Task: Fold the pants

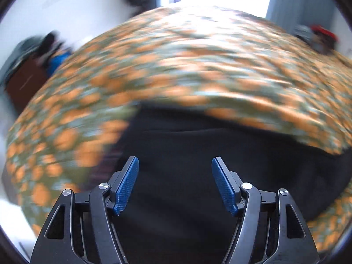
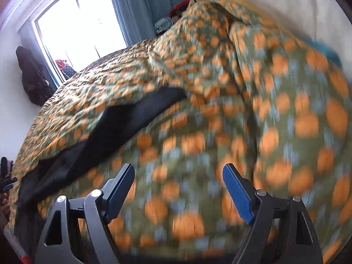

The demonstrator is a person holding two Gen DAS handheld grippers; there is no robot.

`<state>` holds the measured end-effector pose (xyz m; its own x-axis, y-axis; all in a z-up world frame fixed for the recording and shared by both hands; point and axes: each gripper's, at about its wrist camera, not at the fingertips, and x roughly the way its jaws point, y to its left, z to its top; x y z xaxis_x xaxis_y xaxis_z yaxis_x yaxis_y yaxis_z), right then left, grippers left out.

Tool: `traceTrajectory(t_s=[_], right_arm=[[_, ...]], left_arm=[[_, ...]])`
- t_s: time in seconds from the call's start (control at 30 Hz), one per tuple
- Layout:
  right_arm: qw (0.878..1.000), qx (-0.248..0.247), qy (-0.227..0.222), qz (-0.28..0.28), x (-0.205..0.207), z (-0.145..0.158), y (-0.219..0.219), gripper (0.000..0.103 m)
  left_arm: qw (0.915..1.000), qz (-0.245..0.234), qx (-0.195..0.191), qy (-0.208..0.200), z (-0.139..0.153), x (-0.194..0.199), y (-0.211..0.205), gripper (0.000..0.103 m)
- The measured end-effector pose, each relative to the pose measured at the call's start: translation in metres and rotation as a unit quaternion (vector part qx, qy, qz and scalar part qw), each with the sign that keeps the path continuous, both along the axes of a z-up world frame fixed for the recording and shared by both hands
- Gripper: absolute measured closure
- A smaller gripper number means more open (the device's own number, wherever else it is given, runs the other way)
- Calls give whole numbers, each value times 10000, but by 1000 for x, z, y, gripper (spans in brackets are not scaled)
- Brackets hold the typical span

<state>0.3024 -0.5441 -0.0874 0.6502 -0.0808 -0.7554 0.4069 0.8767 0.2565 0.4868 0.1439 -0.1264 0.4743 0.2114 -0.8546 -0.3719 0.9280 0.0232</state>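
On the bed, over a bedspread printed with orange blobs on green, lies one pair of black pants. Both views are smeared by blur, so fine detail of the cloth cannot be made out.

Seen from the left wrist, the pants fill the lower middle of the picture, directly beyond and beneath the left gripper. Its two fingers, each faced with a blue ribbed pad, stand spread apart with only dark cloth showing through the gap; neither pad presses on the fabric, and whether the tips touch it cannot be told. The far edge of the pants runs across the bedspread above the fingertips, and the printed cover wraps round them on the left, top and right.

Seen from the right wrist, the same pants show as a long dark band running from the lower left edge of the picture up toward the middle of the bedspread. They lie to the left of the right gripper and well clear of it. That gripper's two fingers are also spread wide, with nothing between them, and only patterned bedspread lies beyond the gap.

Beyond the bedspread's far edge are a bright window and one blue-grey curtain beside it. A dark bag-like shape hangs against the wall left of the window.
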Motion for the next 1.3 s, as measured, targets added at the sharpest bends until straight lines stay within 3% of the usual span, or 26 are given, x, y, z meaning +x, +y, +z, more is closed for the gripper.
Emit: traceTrajectory(t_s=[0.07, 0.13, 0.2, 0.3, 0.33, 0.4, 0.43, 0.5, 0.57, 0.63, 0.7, 0.73, 0.77, 0.83, 0.87, 0.93, 1.07, 1.17, 1.3], right_arm=[[9999, 159, -28, 48, -40, -11, 22, 21], [9997, 157, -100, 141, -74, -14, 49, 21], [9994, 137, -167, 266, -100, -12, 79, 21], [9987, 385, -227, 237, -121, -13, 118, 21], [9981, 489, -236, 293, -124, -15, 131, 21], [9969, 534, -165, 550, -122, -20, 161, 21], [9962, 512, -114, 695, -121, -22, 174, 21], [9938, 513, -3, 986, -117, -25, 199, 21], [9914, 450, 45, 1224, -116, -25, 218, 21], [9898, 243, 69, 1401, -117, -23, 230, 21], [9872, -14, 79, 1592, -117, -21, 244, 21], [9861, -79, 83, 1659, -115, -20, 246, 21], [9852, -130, 87, 1707, -113, -20, 249, 21], [9847, -125, 83, 1736, -113, -21, 254, 21], [9845, -111, 86, 1750, -112, -21, 255, 21], [9838, -94, 116, 1784, -111, -23, 261, 21], [9830, -159, 134, 1822, -114, -21, 270, 21], [9823, -319, 69, 1842, -117, -16, 274, 21], [9816, -379, 34, 1873, -120, -14, 276, 21]], left_arm=[[9992, 327, -47, 241, -12, -16, 64, 35], [9982, 462, -276, 270, -20, -29, 98, 35], [9945, 526, -882, 202, -28, -35, 125, 35], [9860, 291, -1634, 148, -43, -32, 128, 35], [9867, 152, -1598, 252, -49, -28, 123, 35], [9939, 12, -950, 555, -58, -25, 110, 34], [9952, -10, -750, 621, -62, -25, 107, 29], [9951, 83, -811, 555, -64, -32, 112, 22], [9904, 67, -1225, 644, -66, -39, 117, 23], [9848, -191, -1560, 739, -64, -49, 122, 30], [9745, -524, -2049, 755, -62, -58, 125, 48], [9654, -698, -2379, 808, -63, -62, 126, 62], [9618, -806, -2473, 851, -63, -68, 125, 72], [9690, -907, -2095, 943, -59, -76, 120, 90], [9708, -866, -2034, 929, -58, -77, 120, 93], [9773, -638, -1831, 849, -53, -82, 115, 97], [9951, -299, -639, 691, -27, -98, 80, 99], [9983, -58, -103, 576, -9, -113, 73, 99], [9963, 402, -26, 763, -15, -116, 97, 99]])
